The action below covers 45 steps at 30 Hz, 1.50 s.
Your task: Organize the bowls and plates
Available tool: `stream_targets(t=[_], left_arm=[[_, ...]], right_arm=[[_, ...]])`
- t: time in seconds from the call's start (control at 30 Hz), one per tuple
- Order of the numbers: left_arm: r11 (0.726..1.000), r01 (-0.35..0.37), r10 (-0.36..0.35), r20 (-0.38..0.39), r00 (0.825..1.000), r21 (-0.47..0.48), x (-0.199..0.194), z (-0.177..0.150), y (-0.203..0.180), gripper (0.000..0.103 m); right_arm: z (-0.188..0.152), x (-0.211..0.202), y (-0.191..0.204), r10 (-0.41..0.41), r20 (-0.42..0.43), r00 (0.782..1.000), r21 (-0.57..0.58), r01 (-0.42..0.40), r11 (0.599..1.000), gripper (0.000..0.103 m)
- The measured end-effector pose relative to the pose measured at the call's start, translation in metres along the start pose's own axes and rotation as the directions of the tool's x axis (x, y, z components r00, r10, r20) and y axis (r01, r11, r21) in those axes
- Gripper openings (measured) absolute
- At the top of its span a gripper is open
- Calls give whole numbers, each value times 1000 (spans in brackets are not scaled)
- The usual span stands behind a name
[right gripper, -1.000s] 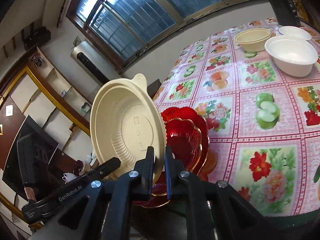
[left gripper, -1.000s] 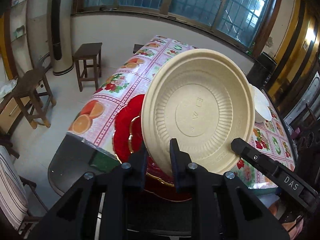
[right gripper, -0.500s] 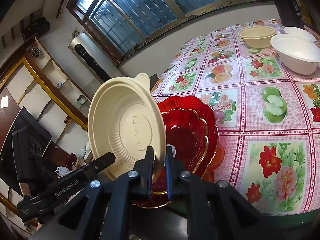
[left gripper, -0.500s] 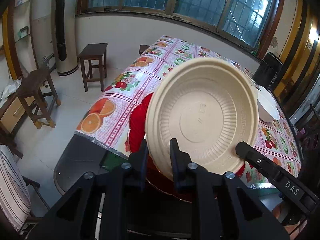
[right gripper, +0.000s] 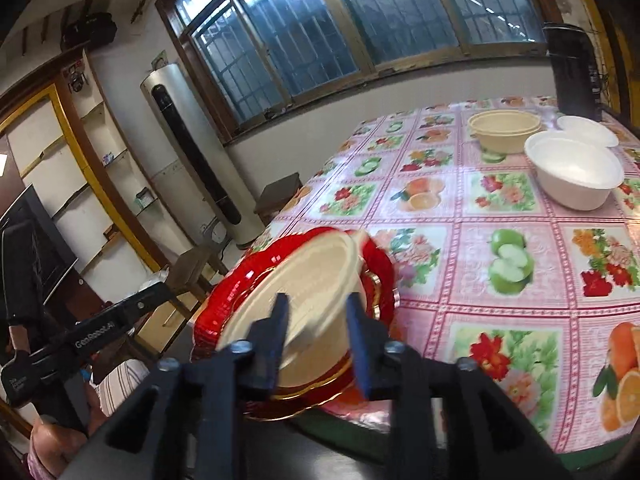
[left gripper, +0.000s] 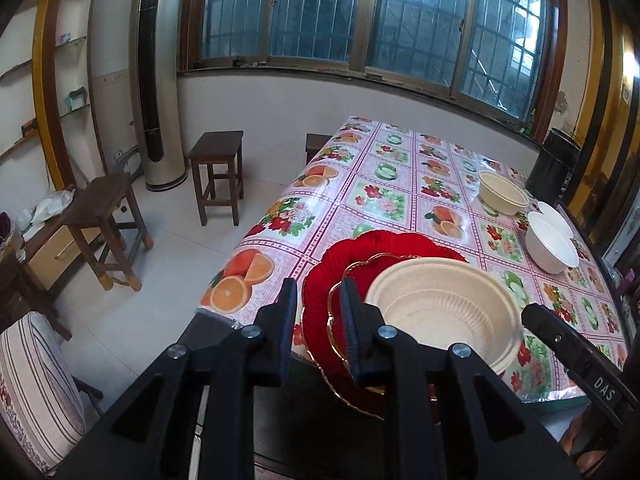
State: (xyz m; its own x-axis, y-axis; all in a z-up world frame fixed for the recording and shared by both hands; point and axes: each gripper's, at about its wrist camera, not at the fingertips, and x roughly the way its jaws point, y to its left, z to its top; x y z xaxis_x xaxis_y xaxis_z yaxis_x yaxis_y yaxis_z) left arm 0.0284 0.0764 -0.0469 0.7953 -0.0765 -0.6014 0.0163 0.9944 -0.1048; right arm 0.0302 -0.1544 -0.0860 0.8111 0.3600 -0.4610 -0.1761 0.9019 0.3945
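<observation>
A beige ribbed bowl (left gripper: 444, 312) lies mouth-up on a stack of red gold-rimmed plates (left gripper: 360, 252) at the near corner of the table. My left gripper (left gripper: 319, 316) stands just left of the bowl's rim, jaws slightly apart with only the red plates showing between them. In the right wrist view the bowl (right gripper: 316, 280) is blurred and tilted on the red plates (right gripper: 240, 300). My right gripper (right gripper: 318, 320) has its jaws opening, the bowl's near wall between them but untouched by the pads.
Further along the fruit-patterned tablecloth (left gripper: 380, 196) stand another beige bowl (left gripper: 502, 198), a white bowl (left gripper: 552, 246) and a second white one (left gripper: 556, 214). Wooden stools (left gripper: 218, 168) stand on the floor to the left. A black bin (left gripper: 554, 168) is at the far right.
The beige bowl, held up on edge by both grippers before, now lies on the red plates. The right jaws have parted, and the left gripper no longer has the rim.
</observation>
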Motion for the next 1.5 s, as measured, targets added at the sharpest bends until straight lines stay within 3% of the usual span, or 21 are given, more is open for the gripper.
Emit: stream_targets(t=[0.13, 0.23, 0.3, 0.37, 0.47, 0.57, 0.77, 0.97, 1.1, 1.3, 1.43, 1.5], left_arm=[[1000, 7, -7, 1, 1000, 21, 0, 0, -9, 31], [999, 18, -19, 15, 1000, 35, -5, 1, -18, 38], [998, 36, -38, 33, 999, 49, -10, 3, -29, 50], [997, 53, -56, 54, 997, 63, -16, 6, -42, 76], [993, 74, -84, 105, 991, 89, -28, 10, -61, 102], [986, 103, -121, 132, 984, 133, -35, 14, -85, 103], [959, 200, -204, -4, 979, 199, -15, 20, -137, 103], [954, 237, -224, -87, 971, 187, 15, 34, -194, 103], [958, 227, -198, -169, 966, 174, 51, 45, -235, 103], [976, 177, -145, -230, 962, 127, 103, 68, -277, 103], [982, 172, -141, -294, 945, 83, 141, 82, -297, 103], [982, 185, -163, -335, 928, 36, 158, 83, -303, 103]], right_arm=[[1, -9, -24, -22, 35, 999, 46, 20, 999, 48], [1, -16, -41, -82, 65, 995, 56, 78, 995, 48], [3, -22, -57, -117, 90, 989, 70, 111, 991, 48], [6, -28, -74, -149, 104, 983, 102, 138, 985, 49], [12, -41, -103, -186, 142, 972, 155, 164, 974, 53], [19, -58, -135, -243, 178, 953, 215, 204, 955, 58], [20, -87, -202, -307, 223, 925, 377, 208, 903, 60], [11, -97, -255, -222, 251, 942, 582, 37, 813, 60], [8, -99, -271, -168, 273, 947, 634, -45, 772, 62], [3, -99, -280, -110, 299, 948, 666, -125, 735, 64], [-1, -99, -285, -69, 316, 946, 676, -173, 716, 64], [-2, -100, -285, -59, 319, 946, 680, -185, 709, 64]])
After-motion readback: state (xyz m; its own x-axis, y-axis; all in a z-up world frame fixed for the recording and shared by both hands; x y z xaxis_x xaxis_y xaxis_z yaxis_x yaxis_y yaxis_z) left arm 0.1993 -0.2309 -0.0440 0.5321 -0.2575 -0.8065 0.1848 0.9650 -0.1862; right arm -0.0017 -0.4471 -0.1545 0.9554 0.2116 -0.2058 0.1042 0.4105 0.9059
